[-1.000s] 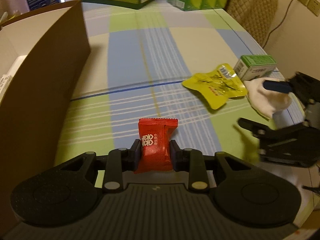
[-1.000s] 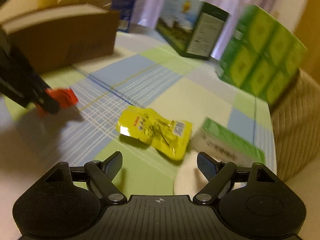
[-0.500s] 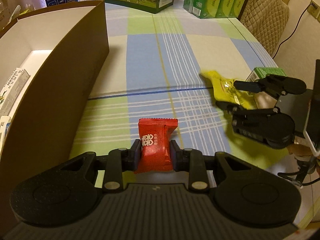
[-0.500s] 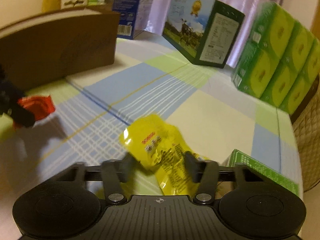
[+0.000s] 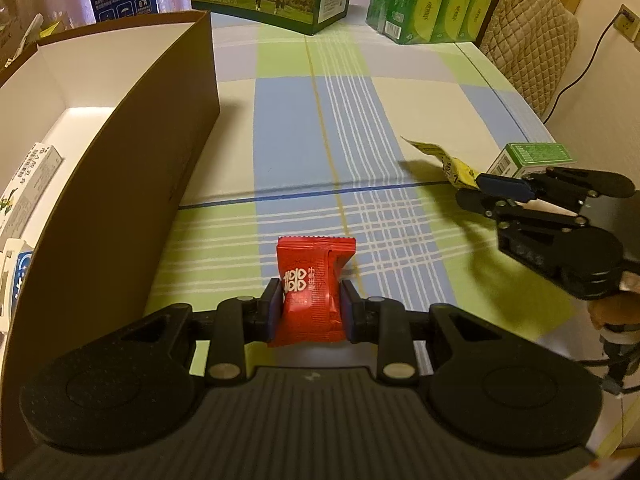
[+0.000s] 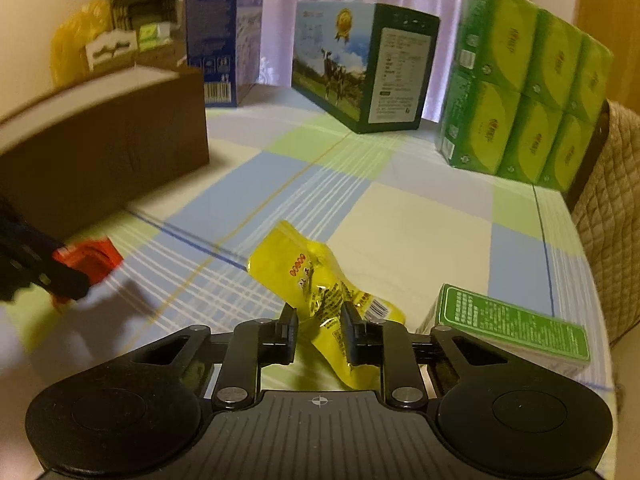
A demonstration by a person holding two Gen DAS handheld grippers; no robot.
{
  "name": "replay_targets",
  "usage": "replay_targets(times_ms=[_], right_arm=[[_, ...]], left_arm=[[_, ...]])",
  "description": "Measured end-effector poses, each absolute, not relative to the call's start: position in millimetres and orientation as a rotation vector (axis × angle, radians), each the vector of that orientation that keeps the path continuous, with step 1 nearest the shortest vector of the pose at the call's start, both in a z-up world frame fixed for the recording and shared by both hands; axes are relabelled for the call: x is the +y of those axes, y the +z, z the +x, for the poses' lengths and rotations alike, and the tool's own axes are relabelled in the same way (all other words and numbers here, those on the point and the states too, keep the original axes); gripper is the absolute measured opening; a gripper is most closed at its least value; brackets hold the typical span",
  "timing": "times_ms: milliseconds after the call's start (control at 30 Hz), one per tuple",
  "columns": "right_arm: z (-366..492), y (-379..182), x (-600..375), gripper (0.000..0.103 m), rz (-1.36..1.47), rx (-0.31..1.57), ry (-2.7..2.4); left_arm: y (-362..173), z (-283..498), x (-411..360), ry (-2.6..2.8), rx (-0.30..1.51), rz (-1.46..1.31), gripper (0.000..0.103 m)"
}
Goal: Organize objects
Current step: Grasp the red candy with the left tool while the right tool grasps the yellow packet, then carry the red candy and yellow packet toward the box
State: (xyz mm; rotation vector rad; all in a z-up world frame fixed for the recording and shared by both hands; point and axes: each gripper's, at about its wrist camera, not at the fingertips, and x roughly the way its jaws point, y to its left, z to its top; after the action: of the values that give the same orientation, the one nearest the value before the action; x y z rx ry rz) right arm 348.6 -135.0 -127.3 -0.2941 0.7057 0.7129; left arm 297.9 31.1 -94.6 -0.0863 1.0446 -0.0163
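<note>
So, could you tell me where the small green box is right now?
The green box lies on the tablecloth near its right edge, just right of the yellow packet held by the right hand-held gripper; the left wrist view shows it behind that gripper.

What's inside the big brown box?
The brown box has a white inside. At its near end lie a white carton with green print and a white-and-blue pack. The far end looks bare. The box wall hides the nearest corner.

Table [image 5: 400, 92] with a blue-green checked cloth holds a brown cardboard box [image 5: 132, 184], milk carton [image 6: 360, 68], green tissue packs [image 6: 520, 80] and a small green box [image 6: 512, 326].
</note>
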Motion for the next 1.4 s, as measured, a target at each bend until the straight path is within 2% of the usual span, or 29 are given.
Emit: replay_targets(times_ms=[567,1400], right_arm=[[325.0,-84.0,-177.2,0.001,0.114,0.876,0.727],[254.5,-14.0,-132.8,0.001,0.158,0.781,0.801]], left_arm=[[-75.5,275.7,33.3,-0.015,1.008,-0.101,0.025],[7.8,210.8,76.9,-0.019,0.824,-0.130,0.025]])
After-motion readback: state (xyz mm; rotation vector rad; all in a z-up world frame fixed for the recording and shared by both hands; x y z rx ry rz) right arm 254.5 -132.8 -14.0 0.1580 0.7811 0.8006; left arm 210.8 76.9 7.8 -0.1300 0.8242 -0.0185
